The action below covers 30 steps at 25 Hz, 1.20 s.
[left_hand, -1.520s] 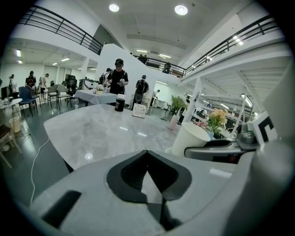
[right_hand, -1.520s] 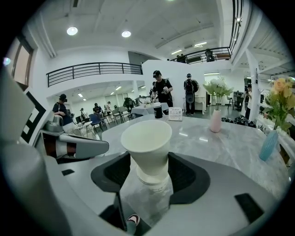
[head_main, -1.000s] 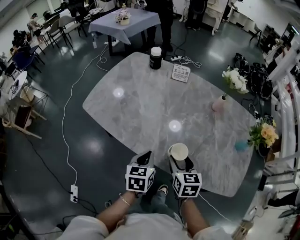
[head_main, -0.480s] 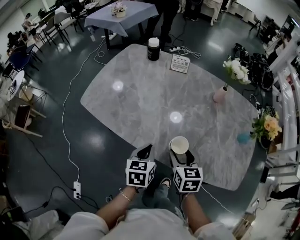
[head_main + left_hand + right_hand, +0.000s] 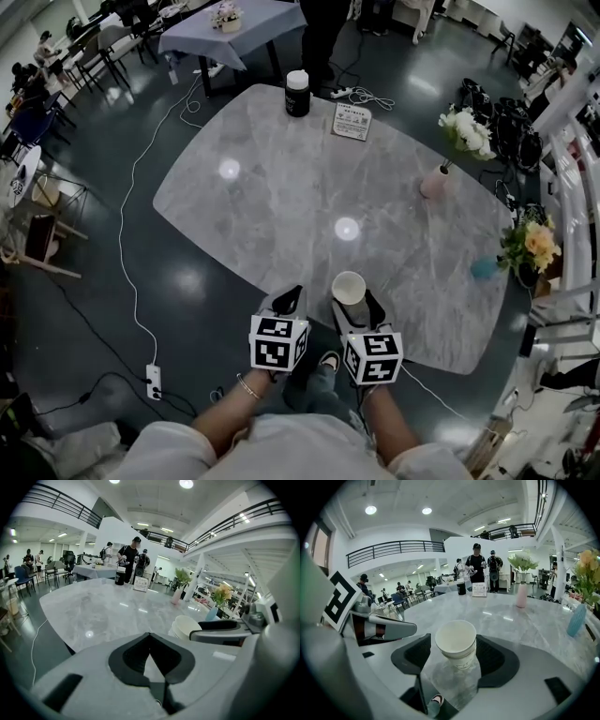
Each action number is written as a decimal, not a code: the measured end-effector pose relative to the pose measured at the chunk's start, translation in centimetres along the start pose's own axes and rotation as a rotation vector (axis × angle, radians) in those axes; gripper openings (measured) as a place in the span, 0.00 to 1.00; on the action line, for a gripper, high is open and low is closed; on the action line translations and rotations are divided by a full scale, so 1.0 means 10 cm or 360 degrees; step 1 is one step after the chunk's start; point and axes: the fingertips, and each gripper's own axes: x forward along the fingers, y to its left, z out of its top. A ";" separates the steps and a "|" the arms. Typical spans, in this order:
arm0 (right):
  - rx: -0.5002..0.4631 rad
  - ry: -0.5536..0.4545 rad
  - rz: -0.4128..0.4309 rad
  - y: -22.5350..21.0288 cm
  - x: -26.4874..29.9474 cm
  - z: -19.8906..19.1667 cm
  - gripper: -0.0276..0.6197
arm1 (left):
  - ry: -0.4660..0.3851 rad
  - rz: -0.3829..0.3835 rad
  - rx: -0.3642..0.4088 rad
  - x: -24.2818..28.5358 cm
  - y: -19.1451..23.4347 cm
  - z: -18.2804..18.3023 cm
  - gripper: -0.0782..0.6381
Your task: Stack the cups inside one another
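a stack of white paper cups (image 5: 456,641) stands upright near the close edge of the grey marble oval table (image 5: 272,187), nested one inside another. the top cup shows only its pale inner wall. farther off, a slim pink vase (image 5: 433,182) holds white flowers (image 5: 466,131), and a small blue vase (image 5: 483,268) at the table's right edge stands beside yellow and orange blooms (image 5: 527,242). a black canister with a white lid (image 5: 297,93) and a white printed card (image 5: 352,121) sit at the far end.

the right gripper (image 5: 454,654) has the stack between its dark pads and its jaws are opening. a gap shows on the left side of the cups. the left gripper (image 5: 150,637) hovers just beside it, jaws pressed together on nothing.

against the earlier head view, cups and grippers keep the same arrangement. only the framing has drifted, so the far things sit nearer the top edge.

in the head view the foot of the stack is hidden behind the right gripper. i cannot tell whether the right-hand pad touches the cup wall, nor how many cups are nested. the card's print is too small to read.
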 end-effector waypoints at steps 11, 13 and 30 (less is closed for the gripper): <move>0.0029 -0.0109 -0.0061 -0.14 -0.14 0.21 0.43 | -0.0037 -0.0035 0.0019 0.03 -0.11 0.13 0.10; 0.0053 -0.0153 -0.0113 -0.23 -0.18 0.27 0.43 | -0.0051 -0.0040 0.0024 0.04 -0.12 0.17 0.10; 0.0122 -0.0418 -0.0357 -0.80 -0.52 0.82 0.27 | -0.0197 -0.0041 0.0078 0.09 -0.13 0.68 0.10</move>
